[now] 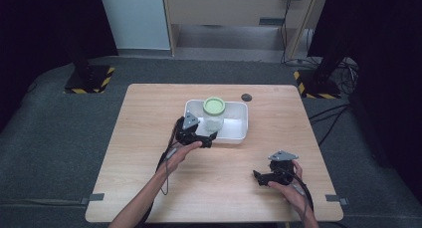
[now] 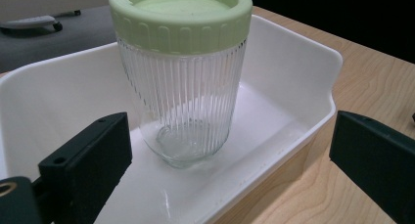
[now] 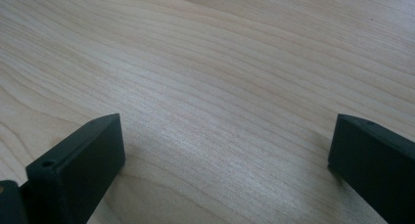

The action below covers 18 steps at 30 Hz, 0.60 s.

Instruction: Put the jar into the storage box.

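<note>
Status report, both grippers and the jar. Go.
Left gripper open, facing ribbed glass jar with green lid. Jar upright in white plastic tray. Right gripper open over bare wooden table. Nothing between left gripper and jar.

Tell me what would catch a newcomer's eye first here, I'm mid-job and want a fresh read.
First the ribbed glass jar with its pale green lid, standing upright in the white tray near the table's far middle. Next the left gripper, jaws open, at the tray's near edge and aimed at the jar without touching it. The right gripper sits apart over bare wooden table at the near right, jaws open too.
</note>
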{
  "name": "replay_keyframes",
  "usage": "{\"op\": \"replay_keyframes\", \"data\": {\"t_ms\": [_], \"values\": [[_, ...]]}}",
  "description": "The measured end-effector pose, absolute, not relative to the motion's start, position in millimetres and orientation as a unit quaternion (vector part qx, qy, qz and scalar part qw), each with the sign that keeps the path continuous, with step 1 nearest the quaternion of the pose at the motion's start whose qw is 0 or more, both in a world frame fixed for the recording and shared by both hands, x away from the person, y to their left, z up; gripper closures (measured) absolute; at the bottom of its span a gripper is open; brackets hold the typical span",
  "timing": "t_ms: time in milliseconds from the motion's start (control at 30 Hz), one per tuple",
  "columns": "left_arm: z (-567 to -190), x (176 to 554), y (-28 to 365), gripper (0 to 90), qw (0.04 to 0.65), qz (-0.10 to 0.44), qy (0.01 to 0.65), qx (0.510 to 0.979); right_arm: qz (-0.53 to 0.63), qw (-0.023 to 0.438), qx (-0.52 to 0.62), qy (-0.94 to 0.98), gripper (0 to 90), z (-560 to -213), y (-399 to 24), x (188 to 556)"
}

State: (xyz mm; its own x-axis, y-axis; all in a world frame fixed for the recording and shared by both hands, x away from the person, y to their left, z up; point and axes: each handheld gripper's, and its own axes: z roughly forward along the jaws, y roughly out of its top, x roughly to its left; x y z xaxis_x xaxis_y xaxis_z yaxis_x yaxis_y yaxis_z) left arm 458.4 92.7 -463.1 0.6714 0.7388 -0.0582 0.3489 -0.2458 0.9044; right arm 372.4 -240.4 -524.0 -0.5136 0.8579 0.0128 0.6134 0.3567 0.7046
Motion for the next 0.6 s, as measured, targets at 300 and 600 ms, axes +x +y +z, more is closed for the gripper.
{"op": "replay_keyframes", "data": {"t_ms": [300,600], "values": [[-465,448,94,0.9,0.505,0.187,0.348,0.767,0.334,0.183,0.458,0.803,0.2,-524,-240,372],[-468,439,96,0.8,0.505,0.178,0.342,0.772,0.334,0.183,0.458,0.803,0.2,-524,-240,372]]}}
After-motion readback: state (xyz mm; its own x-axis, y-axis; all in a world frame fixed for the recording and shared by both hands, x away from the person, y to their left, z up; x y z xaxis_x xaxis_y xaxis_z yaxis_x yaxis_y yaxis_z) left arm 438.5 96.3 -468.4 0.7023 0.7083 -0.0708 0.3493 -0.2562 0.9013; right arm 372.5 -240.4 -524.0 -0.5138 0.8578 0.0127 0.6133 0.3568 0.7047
